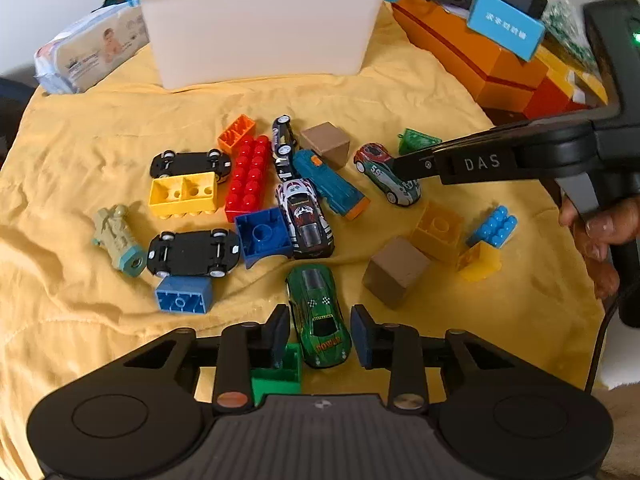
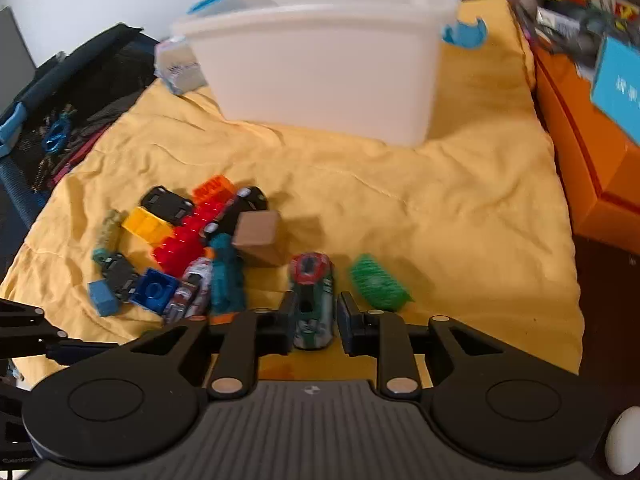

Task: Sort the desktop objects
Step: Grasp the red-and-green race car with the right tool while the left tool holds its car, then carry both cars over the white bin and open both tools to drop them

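Toy cars and building bricks lie scattered on a yellow cloth (image 1: 100,128) in front of a white plastic bin (image 1: 260,32). My left gripper (image 1: 320,334) stands open, its pads on either side of a green toy car (image 1: 318,312) that rests on the cloth. My right gripper (image 2: 318,320) is open too, straddling a red-roofed, green and white race car (image 2: 312,300). In the left wrist view that race car (image 1: 386,178) lies at the right, with the right gripper (image 1: 402,164) reaching it from the side. A hand (image 1: 608,228) holds that gripper's handle.
Around the pile are a red brick (image 1: 248,176), a yellow brick (image 1: 184,196), blue bricks (image 1: 264,232), two brown cubes (image 1: 396,272), overturned black cars (image 1: 194,254), a teal truck (image 1: 330,186) and a green figure (image 1: 118,238). Orange boxes (image 1: 480,60) border the right. A wipes pack (image 1: 88,52) lies back left.
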Motion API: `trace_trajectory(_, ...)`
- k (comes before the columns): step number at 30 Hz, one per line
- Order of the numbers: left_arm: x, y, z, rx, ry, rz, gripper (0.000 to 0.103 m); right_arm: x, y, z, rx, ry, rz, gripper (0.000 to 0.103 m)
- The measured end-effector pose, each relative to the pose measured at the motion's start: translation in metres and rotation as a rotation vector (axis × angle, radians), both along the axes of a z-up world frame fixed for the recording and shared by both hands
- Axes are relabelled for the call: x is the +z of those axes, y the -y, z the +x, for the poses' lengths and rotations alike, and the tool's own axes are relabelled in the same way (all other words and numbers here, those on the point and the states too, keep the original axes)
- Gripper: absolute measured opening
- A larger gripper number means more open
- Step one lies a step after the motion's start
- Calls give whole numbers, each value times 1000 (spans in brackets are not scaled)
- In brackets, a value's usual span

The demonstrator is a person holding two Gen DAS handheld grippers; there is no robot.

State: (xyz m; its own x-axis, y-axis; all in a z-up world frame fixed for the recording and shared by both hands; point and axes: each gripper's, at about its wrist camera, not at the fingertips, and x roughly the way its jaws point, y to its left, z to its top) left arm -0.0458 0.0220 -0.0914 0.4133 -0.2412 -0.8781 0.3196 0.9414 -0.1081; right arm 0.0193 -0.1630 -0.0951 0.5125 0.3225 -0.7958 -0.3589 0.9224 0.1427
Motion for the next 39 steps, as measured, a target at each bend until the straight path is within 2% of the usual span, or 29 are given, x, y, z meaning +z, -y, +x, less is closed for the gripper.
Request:
trace_trajectory(2,1,-1,-3,26,-1,-9,46,3,-6,-2,23,20,-31,37)
trace_trajectory(4,0,0,-6,40,-3,-11,46,1,-15,-3,48,37,-77,40)
trace_trajectory(8,-5,4,-8,65,-9,-30,45,-11,-26,0,60,31,-167,40)
trace_trajectory(9,-6,5,-9,66,-3,-23,42,-15,-27,0,67,23,-177,40)
trace_trajectory(10,-7,6,-10,70,2,-16,31,-17,-28,0,76,17,-181,39)
trace_trajectory(16,-7,-1,-12,100,16,-61,31,-21,-35,-9,126,48,-245,33)
trace_trajectory(24,37,-8,-6,87,119,-59,30,2,-35,-18,133,115,-257,32)
trace_trajectory(32,74,-12,29,62,216,-64,30,29,-34,-15,104,182,-249,33)
trace_trajectory(39,91,-11,70,12,257,-76,30,38,-36,-2,63,204,-256,33)
